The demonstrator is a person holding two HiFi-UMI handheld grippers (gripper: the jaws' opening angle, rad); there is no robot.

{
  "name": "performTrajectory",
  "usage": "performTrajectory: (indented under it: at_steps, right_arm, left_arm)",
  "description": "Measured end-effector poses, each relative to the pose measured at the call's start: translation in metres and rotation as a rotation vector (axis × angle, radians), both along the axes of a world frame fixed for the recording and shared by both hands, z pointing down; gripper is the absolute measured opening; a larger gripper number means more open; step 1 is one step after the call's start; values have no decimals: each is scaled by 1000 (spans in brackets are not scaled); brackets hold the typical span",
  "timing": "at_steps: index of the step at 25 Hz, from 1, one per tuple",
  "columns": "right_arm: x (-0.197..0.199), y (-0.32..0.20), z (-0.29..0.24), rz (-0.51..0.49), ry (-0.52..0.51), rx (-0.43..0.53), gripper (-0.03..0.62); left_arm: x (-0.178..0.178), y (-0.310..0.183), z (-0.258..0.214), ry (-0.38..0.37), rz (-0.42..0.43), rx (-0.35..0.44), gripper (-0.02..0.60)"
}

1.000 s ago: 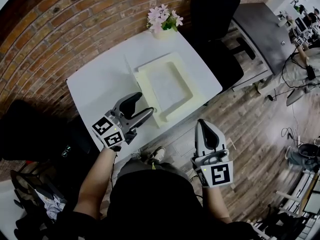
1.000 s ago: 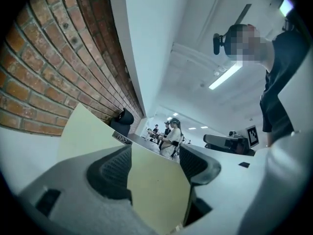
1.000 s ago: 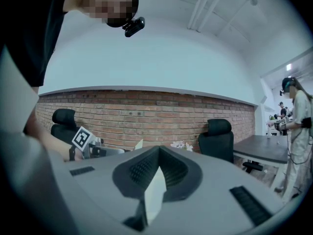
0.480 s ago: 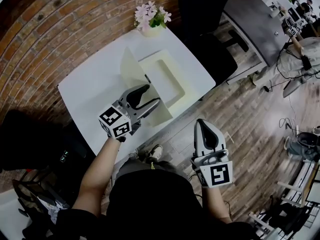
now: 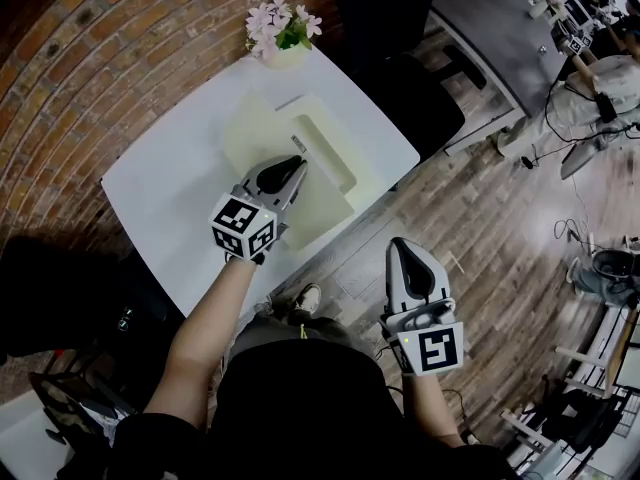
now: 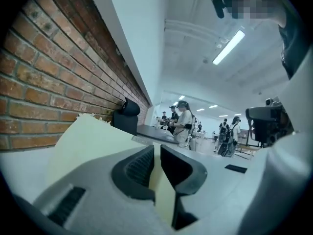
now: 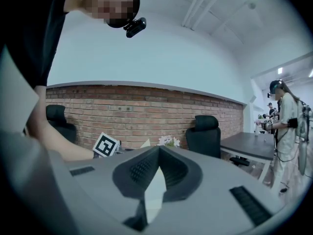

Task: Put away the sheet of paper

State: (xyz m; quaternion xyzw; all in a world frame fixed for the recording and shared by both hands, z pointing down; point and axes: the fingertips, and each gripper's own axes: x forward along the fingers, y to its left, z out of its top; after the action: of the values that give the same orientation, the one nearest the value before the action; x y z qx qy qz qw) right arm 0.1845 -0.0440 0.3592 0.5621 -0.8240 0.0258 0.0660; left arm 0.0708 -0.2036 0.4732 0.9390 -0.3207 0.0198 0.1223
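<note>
The sheet of paper (image 5: 255, 133) is held raised at a tilt over the left part of the cream tray (image 5: 322, 213), with one edge pinched by the left gripper (image 5: 296, 164). In the left gripper view the fingers (image 6: 138, 168) are seen clenched on the pale sheet's edge, which runs down through the slit between them. They have just been closing, with the sheet between them. The rest of the sheet is seen spread out to the left beyond the fingers (on the side of the brick wall (image 6: 34, 58)).

The tray is set on the white counter (image 5: 165, 188), near the front-right edge. Its recess is left partly uncovered to the right of the sheet. A vase of pink flowers (image 5: 278, 23) is placed at the counter's far corner, apart from the tray. A black chair (image 5: 385, 13) is seen beyond the counter. Several people (image 6: 183, 124) are seen standing far off in the left gripper view.

The right gripper (image 5: 402, 245) is held off the counter over the wooden floor (image 5: 490, 198), well apart from the tray and the sheet. In the right gripper view its fingers are seen clenched tip to tip, with nothing gripped.
</note>
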Motion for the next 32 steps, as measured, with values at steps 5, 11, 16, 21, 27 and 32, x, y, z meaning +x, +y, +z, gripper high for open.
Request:
performTrajectory:
  at_steps: [5, 11, 16, 21, 27, 32]
  right_arm:
    - [5, -3, 0, 8, -15, 15, 14]
    - [15, -2, 8, 27, -2, -25, 14]
    - [23, -1, 14, 42, -1, -43, 14]
    - [31, 1, 20, 53, -7, -48, 14]
    - [42, 3, 25, 67, -16, -52, 14]
    - [49, 3, 34, 75, -7, -82, 14]
  left_arm:
    - [1, -17, 5, -89, -95, 42, 55]
    - [21, -23, 43, -186, -49, -25, 57]
    - [41, -35, 63, -251, -9, -46, 60]
    - [71, -46, 83, -358, 70, -48, 59]
    - [86, -49, 102, -425, 106, -70, 59]
    - [89, -57, 108, -473, 87, -65, 52]
